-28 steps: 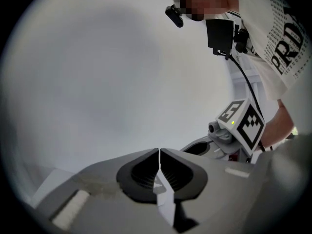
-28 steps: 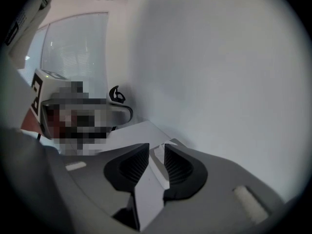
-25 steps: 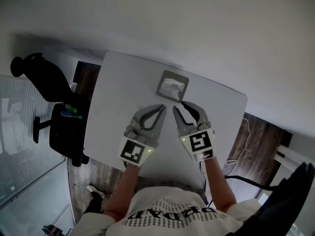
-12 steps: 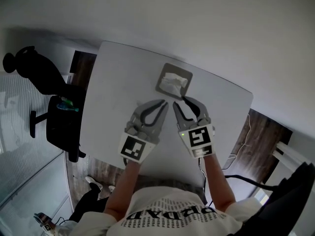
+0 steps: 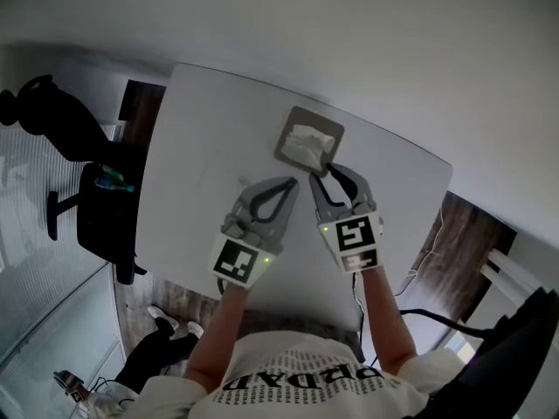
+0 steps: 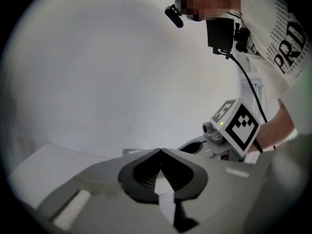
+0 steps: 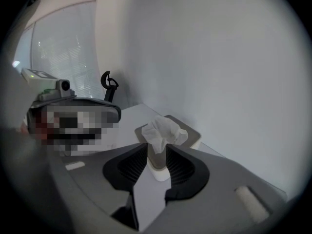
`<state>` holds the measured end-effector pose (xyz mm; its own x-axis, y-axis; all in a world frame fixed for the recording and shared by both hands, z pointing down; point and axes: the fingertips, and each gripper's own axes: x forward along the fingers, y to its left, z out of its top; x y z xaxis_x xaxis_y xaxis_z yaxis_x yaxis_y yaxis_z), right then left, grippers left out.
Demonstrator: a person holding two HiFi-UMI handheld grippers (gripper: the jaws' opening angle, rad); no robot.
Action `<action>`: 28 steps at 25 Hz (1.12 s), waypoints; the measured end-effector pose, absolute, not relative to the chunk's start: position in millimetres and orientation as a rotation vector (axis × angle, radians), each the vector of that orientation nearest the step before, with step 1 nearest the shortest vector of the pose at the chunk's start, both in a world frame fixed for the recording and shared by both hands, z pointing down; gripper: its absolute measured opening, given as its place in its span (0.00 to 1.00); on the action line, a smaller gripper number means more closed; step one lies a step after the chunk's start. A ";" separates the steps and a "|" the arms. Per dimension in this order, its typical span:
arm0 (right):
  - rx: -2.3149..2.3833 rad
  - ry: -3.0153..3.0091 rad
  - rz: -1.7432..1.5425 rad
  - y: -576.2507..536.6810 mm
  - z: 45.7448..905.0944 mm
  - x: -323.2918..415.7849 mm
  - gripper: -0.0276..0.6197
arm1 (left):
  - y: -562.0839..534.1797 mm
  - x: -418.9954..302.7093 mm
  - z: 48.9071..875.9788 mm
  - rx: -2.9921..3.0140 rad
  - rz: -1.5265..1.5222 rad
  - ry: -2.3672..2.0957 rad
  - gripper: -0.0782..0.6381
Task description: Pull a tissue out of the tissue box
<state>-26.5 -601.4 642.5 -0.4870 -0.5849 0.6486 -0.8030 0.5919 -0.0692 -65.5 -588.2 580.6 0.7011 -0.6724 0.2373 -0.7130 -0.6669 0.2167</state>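
Note:
A grey tissue box [image 5: 293,151] stands near the far edge of the white table [image 5: 201,147], with a crumpled white tissue [image 5: 307,138] sticking up from its slot. My right gripper [image 5: 332,175] hovers just short of the box's near right corner. Its jaws are opening, and nothing is between them. In the right gripper view the tissue [image 7: 162,130] and box [image 7: 191,136] show just beyond the right gripper [image 7: 156,155]. My left gripper [image 5: 293,182] is shut and empty, a little nearer than the box. In the left gripper view its tips [image 6: 160,151] meet.
A white wall rises close behind the table. A black office chair [image 5: 96,208] stands off the table's left edge, on dark wood floor. A cable [image 5: 430,243] trails on the floor at the right. The right gripper's marker cube [image 6: 239,126] shows beside the left gripper.
Both grippers have sunk toward the table and crept closer to the tissue box. The right gripper's jaws have spread wider. The left stays shut.

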 end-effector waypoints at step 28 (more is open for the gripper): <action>1.087 -2.272 0.548 -600.3 651.1 -34.4 0.05 | -581.6 -75.3 594.3 2.559 0.189 -1.108 0.12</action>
<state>-34.4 -600.3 651.1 -0.5168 -0.5723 0.6367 -0.7996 0.5884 -0.1202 -75.3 -581.6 594.3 0.6860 -0.6814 0.2550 -0.7275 -0.6353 0.2592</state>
